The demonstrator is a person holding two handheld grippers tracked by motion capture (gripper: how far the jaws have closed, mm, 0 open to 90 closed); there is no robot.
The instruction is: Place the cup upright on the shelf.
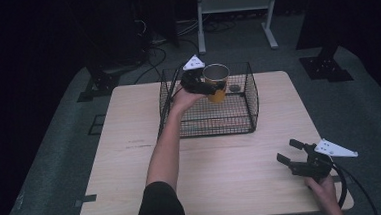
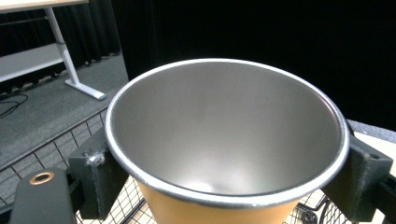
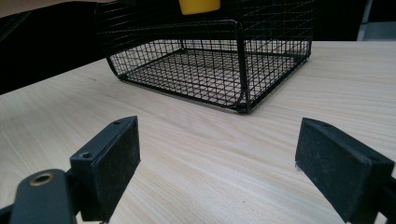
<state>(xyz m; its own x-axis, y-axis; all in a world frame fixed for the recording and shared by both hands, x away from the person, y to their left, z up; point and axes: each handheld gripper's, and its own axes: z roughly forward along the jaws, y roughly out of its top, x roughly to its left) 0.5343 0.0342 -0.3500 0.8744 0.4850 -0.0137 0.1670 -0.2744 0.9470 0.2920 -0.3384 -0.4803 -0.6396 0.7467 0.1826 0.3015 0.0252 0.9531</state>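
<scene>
High view puts the left gripper (image 1: 208,88) at upper centre, clamped on a yellow cup (image 1: 217,83) held above the wire basket (image 1: 250,101). Left gripper view shows the steel-lined cup (image 2: 224,140) pinched just under its rim by both jaws. At lower right of the high view the right gripper (image 1: 291,156) rests spread apart and empty on the table (image 1: 131,156). The grip sits high on a tapered wall, so the cup could slip or tilt on lowering and clip the basket.
</scene>
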